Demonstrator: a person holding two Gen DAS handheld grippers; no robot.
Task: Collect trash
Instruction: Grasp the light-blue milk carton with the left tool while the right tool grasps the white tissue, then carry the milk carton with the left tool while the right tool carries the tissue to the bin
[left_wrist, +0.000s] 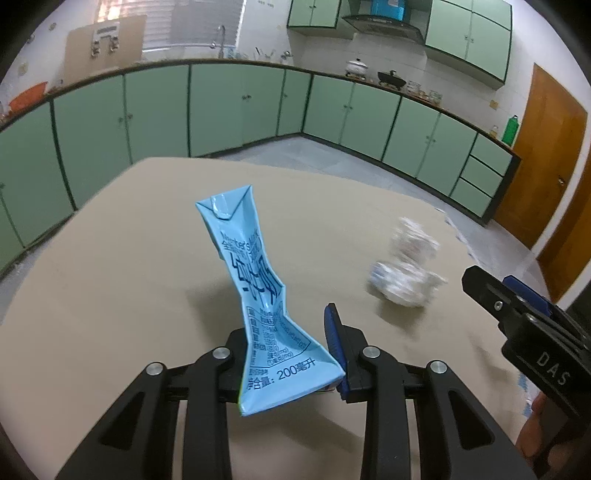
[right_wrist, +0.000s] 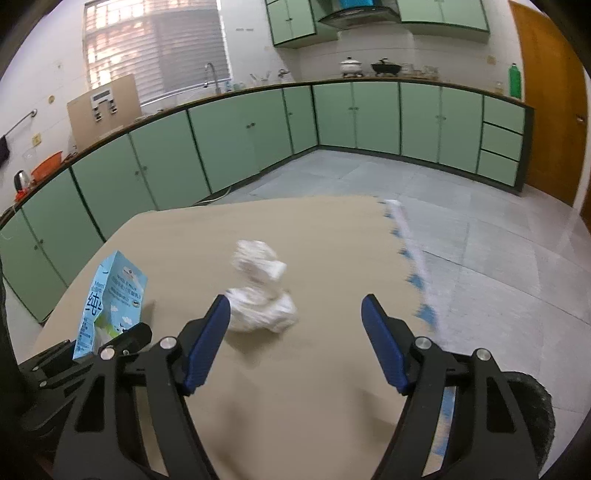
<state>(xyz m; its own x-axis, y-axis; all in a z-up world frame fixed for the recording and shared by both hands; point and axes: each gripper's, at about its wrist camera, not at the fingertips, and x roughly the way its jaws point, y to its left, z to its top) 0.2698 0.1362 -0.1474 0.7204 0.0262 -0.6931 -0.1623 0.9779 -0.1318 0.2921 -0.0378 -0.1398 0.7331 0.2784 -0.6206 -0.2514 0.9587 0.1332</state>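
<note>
A tan mat (right_wrist: 303, 387) is covering the work surface, its far edge giving way to a grey tiled floor (right_wrist: 480, 206). A white strip with blue teeth (right_wrist: 410, 251) is running along the mat's right side. Green cupboards (right_wrist: 229, 140) are wrapping around the room under a dark counter, where a white pot (right_wrist: 350, 65), a black pan (right_wrist: 385, 67) and a green bottle (right_wrist: 514, 79) are sitting. A tap (right_wrist: 209, 74) is standing before a window with blinds (right_wrist: 155, 48), and a brown door (right_wrist: 546, 110) is closing off the right wall.

The left gripper (left_wrist: 291, 354) is pinching the bottom of a crushed blue carton (left_wrist: 255, 295), which is standing up tilted between its fingers over the mat.

The right gripper (right_wrist: 295, 343) is hovering with its fingers spread wide; a crumpled white paper wad (right_wrist: 262, 291) is lying on the mat just ahead of them, beside the left fingertip, and whether it is touching that fingertip cannot be told through the blur.
</note>
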